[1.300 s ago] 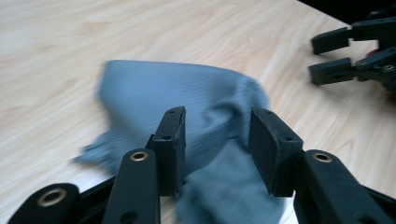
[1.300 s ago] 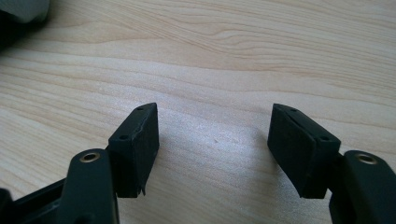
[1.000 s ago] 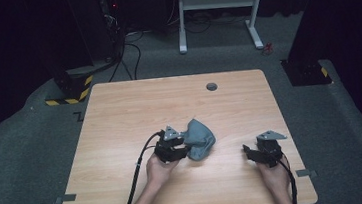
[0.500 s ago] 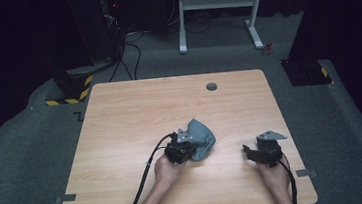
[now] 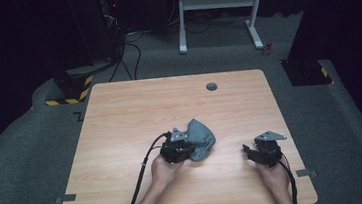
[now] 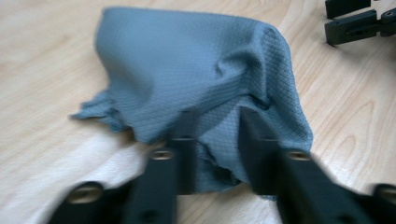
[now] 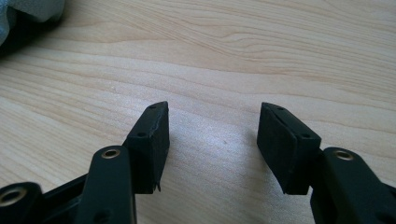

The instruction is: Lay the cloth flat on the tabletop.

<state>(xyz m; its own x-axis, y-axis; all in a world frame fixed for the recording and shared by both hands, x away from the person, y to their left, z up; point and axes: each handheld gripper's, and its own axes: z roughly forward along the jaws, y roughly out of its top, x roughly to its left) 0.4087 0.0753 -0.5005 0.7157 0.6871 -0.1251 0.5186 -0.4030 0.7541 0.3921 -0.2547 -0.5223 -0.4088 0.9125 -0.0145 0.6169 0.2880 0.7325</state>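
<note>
A crumpled grey cloth (image 5: 201, 137) lies on the wooden table (image 5: 134, 111), right of its middle. My left gripper (image 5: 191, 150) lies low at the cloth's near left edge. In the left gripper view the cloth (image 6: 196, 70) bulges ahead, and a fold of its hem sits between the jaws of my left gripper (image 6: 217, 121). Those jaws have just been opening and stand apart, not pressing the fold. My right gripper (image 5: 247, 151) rests to the right of the cloth. Its jaws have just been closing a little, and my right gripper (image 7: 212, 126) stands open over bare wood.
A round dark grommet (image 5: 211, 86) sits near the table's far edge. Beyond the table stand a white desk frame (image 5: 219, 0) and a black-and-yellow striped base (image 5: 70, 90) on the grey carpet. The right gripper (image 6: 355, 21) appears at the top right of the left gripper view.
My left gripper has nudged slightly right into the cloth's edge, then eased back a little. The cloth has barely shifted. The right hand has stayed put.
</note>
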